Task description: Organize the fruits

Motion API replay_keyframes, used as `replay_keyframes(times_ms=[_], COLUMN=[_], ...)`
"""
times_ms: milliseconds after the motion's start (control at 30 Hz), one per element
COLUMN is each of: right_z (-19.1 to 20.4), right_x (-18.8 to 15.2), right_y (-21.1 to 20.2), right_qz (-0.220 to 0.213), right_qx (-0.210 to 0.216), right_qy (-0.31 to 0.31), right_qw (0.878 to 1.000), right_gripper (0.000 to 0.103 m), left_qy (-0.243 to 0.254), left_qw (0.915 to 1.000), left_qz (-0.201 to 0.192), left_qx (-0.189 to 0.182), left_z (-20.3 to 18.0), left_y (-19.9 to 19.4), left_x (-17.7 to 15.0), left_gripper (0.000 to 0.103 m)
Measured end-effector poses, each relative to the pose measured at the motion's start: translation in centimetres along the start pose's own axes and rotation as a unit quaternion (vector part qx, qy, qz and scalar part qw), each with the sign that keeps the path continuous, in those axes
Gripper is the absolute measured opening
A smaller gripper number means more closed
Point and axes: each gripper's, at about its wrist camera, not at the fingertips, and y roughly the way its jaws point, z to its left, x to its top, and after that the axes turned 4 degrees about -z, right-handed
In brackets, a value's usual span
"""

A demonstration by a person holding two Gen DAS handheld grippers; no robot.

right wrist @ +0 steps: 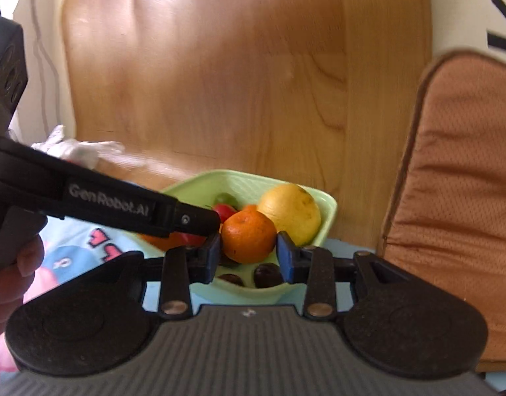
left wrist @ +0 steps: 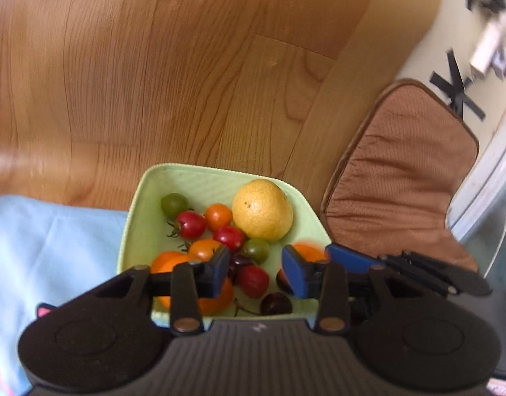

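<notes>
A pale green square bowl point(left wrist: 144, 198) sits on a light blue cloth and holds a yellow citrus point(left wrist: 262, 210), oranges, several small red, orange and green tomatoes and dark cherries. My left gripper point(left wrist: 255, 272) is open just above the bowl's near side with nothing between its blue pads. In the right wrist view the bowl point(right wrist: 329, 206) shows again. My right gripper point(right wrist: 248, 254) has its blue pads against both sides of an orange point(right wrist: 248, 235), over the bowl next to the yellow citrus point(right wrist: 291, 213). The left gripper's black body point(right wrist: 121, 203) crosses from the left.
A wooden table top point(left wrist: 187, 66) stretches beyond the bowl. A brown padded chair cushion point(left wrist: 401, 171) stands to the right. The blue cloth point(left wrist: 48, 241) with cartoon prints lies at the left. A crumpled white plastic bag point(right wrist: 74, 148) lies at the far left.
</notes>
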Motion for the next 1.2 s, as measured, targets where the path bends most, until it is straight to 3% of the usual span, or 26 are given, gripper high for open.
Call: replay_keyframes(times_ms=[133, 267, 467, 667, 800, 833, 867, 933, 1000, 1200], right_z=[-0.5, 0.5, 3.2, 4.8, 5.6, 5.7, 5.9, 6.2, 6.7, 7.6], right_x=[-0.2, -1.3, -5.5, -9.5, -11.2, -11.4, -11.6, -11.4, -11.4, -11.1], right_y=[-3.4, -8.1, -15.6, -21.1, -22.9, -22.9, -23.2, -23.4, -24.0, -25.4], right_qz=[-0.026, -0.025, 0.001, -0.006, 0.003, 0.006, 0.008, 0.006, 0.004, 0.003], right_qx=[0.002, 0.01, 0.025, -0.012, -0.028, -0.026, -0.022, -0.018, -0.013, -0.014], right_qy=[0.031, 0.059, 0.126, 0.184, 0.207, 0.215, 0.219, 0.221, 0.226, 0.226], right_qw=[0.999, 0.998, 0.992, 0.983, 0.978, 0.976, 0.975, 0.975, 0.974, 0.974], right_gripper=[0.046, 0.047, 0.048, 0.06, 0.06, 0.06, 0.06, 0.061, 0.061, 0.065], left_qy=[-0.014, -0.018, 0.03, 0.045, 0.04, 0.044, 0.048, 0.059, 0.072, 0.084], left_qw=[0.9997, 0.9991, 0.994, 0.9872, 0.9855, 0.9849, 0.9834, 0.9776, 0.9729, 0.9711], left_qz=[-0.02, -0.038, -0.066, -0.071, -0.05, -0.046, -0.047, -0.058, -0.067, -0.064], left_qx=[0.002, 0.01, 0.082, 0.135, 0.157, 0.161, 0.169, 0.193, 0.209, 0.214], left_z=[0.0, -1.0, -4.4, -7.2, -8.3, -8.6, -8.8, -9.3, -9.8, -10.6], left_y=[-2.3, -6.9, -14.1, -18.3, -19.7, -20.1, -20.5, -21.5, -22.5, -23.7], left_x=[-0.3, -2.2, -9.0, -16.3, -19.3, -19.7, -20.1, -21.0, -21.7, -22.2], left_gripper=[0.043, 0.047, 0.053, 0.057, 0.063, 0.067, 0.082, 0.101, 0.103, 0.103])
